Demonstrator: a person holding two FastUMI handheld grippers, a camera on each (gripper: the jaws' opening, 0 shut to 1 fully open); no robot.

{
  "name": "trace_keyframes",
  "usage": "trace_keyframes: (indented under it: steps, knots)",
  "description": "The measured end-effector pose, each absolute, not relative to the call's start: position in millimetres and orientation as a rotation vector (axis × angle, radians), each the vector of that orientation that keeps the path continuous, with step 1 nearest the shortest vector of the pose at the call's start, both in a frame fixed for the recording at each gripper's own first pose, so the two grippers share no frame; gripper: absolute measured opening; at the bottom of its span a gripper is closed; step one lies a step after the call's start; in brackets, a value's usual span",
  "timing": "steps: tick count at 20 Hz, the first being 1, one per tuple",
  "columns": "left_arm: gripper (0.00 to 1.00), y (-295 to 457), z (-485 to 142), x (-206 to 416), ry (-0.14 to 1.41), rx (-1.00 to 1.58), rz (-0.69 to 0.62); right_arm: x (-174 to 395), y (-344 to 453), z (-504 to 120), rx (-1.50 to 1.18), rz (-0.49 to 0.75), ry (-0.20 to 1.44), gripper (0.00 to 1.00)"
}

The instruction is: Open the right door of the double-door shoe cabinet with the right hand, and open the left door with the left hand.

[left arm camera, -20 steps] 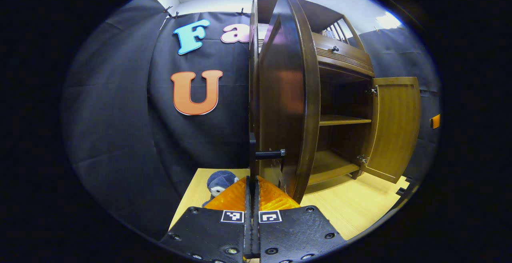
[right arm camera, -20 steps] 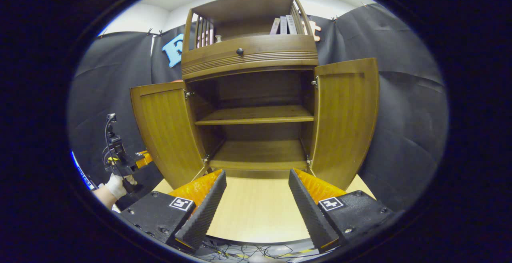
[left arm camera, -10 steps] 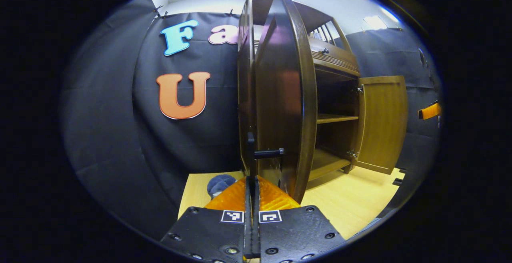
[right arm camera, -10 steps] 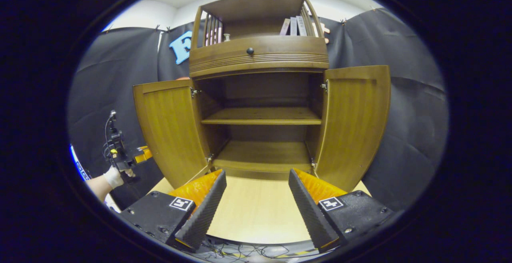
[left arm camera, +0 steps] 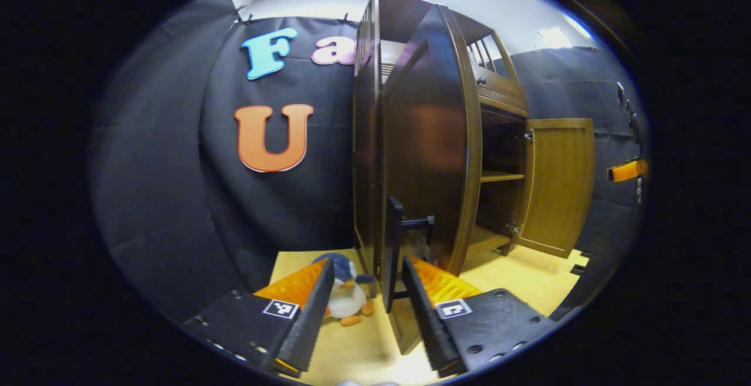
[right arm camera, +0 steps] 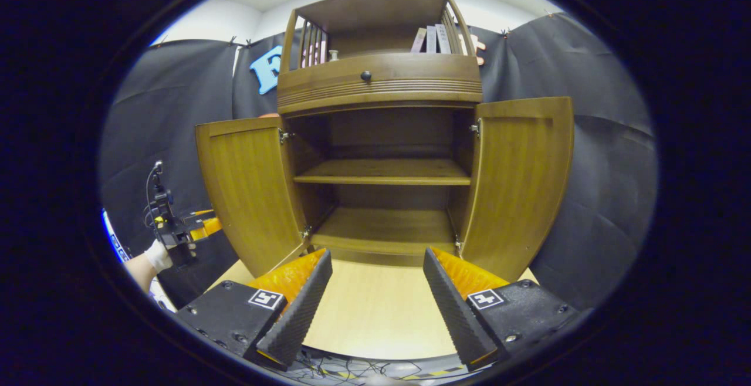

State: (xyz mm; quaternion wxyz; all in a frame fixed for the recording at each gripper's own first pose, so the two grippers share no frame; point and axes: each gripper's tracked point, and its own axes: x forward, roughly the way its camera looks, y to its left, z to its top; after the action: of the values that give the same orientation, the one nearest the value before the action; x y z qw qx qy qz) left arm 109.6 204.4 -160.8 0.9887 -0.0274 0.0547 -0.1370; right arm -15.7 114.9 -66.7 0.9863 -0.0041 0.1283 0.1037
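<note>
From the left gripper view, a small plush penguin lies on the table beside the shoe cabinet; the left gripper is spread, its fingers on either side of the left door's black handle without touching it; the left door stands open, edge-on. From the right gripper view, a gloved hand appears at far left; both doors hang wide; the right door is beside the empty shelves; the right gripper is spread over the table, holding nothing.

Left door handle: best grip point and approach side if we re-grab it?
Grip the upright bar of the left door handle at mid-length, coming head-on at the door's outer face, fingers either side. It stands off on short posts, leaving room behind.
</note>
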Motion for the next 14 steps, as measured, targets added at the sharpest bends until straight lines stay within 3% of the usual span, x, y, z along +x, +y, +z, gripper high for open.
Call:
trace_keyframes:
  steps: [3, 4, 9, 12, 14]
  knots:
    - [0.94, 211, -146, 90, 0.078, -0.045, -0.229, -13, 117, -64, -0.005, 0.221, 0.249, 1.00]
    - [1.00, 213, -140, 83, 0.070, -0.040, -0.208, -11, 117, -63, -0.004, 0.223, 0.242, 0.99]
    - [0.96, 195, -92, 55, 0.033, 0.027, -0.114, -3, 112, -48, -0.033, 0.209, 0.180, 1.00]
    - [1.00, 167, -62, 47, 0.043, 0.031, -0.081, -2, 103, -37, -0.033, 0.190, 0.142, 1.00]
    - [0.96, 145, -45, 46, 0.047, 0.007, -0.057, -1, 94, -29, -0.027, 0.171, 0.116, 1.00]
